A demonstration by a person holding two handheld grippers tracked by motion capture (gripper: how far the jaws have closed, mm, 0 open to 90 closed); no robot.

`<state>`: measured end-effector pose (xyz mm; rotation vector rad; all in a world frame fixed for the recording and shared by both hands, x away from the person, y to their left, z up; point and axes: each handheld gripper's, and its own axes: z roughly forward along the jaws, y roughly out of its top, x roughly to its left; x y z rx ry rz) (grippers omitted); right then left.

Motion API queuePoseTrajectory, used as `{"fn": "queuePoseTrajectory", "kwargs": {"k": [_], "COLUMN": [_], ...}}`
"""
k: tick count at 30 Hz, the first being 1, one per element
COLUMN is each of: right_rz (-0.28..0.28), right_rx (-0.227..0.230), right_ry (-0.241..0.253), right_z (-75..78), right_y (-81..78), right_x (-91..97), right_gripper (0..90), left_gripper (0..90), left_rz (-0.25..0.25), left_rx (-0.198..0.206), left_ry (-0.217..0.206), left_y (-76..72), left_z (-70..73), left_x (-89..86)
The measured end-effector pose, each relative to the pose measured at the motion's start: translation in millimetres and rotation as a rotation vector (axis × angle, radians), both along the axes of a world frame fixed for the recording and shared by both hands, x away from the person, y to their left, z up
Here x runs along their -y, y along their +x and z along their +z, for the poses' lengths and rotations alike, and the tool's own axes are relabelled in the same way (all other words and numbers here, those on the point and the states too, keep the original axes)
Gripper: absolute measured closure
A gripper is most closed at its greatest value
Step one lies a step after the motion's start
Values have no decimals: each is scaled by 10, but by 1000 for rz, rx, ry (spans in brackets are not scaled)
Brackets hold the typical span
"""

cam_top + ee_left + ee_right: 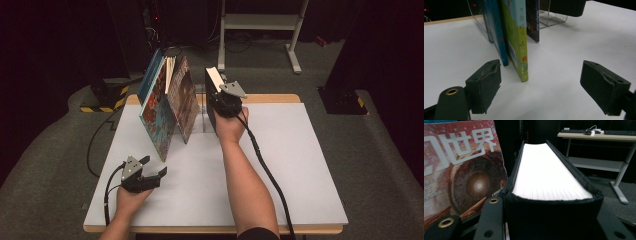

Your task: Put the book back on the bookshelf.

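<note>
White bench [300, 165] on grey carpet, dark room behind. Right tongs [220, 95] are clamped on a thick black book [551, 177], held upright at top centre of the high view, just right of the leaning books [167, 107]. I'd keep it vertical and ease it left against the clear stand [551, 18] without knocking that red cover [461, 167], since the row tilts already. Left tongs [150, 172] sit apart and empty, lower left.

This looks like a lab or recording studio: a plain white table [300, 165] stands on grey carpet amid dark curtained surroundings, with yellow-black hazard-taped stand bases [102, 97], trailing cables on the floor, and a height-adjustable desk [599, 137] carrying keyboards behind.
</note>
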<state>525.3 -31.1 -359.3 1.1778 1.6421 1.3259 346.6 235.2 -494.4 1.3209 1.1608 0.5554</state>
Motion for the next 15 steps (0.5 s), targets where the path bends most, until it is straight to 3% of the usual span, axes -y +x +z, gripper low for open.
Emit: {"fn": "queuePoseTrajectory", "kwargs": {"k": [8, 9, 15], "right_rz": [-16, -16, -26], "right_rx": [3, 3, 1], "right_ry": [-23, -25, -36], "right_z": [-83, -91, -148], "right_y": [117, 130, 196], "right_x": [-124, -137, -192], "right_gripper": [538, 538, 537], "left_gripper": [189, 193, 195], "left_rz": [-4, -11, -16], "left_rx": [-1, -1, -4], "left_ry": [-15, 1, -4], "left_y": [-7, -9, -11], "left_z": [2, 1, -2], "left_x": [7, -2, 4]}}
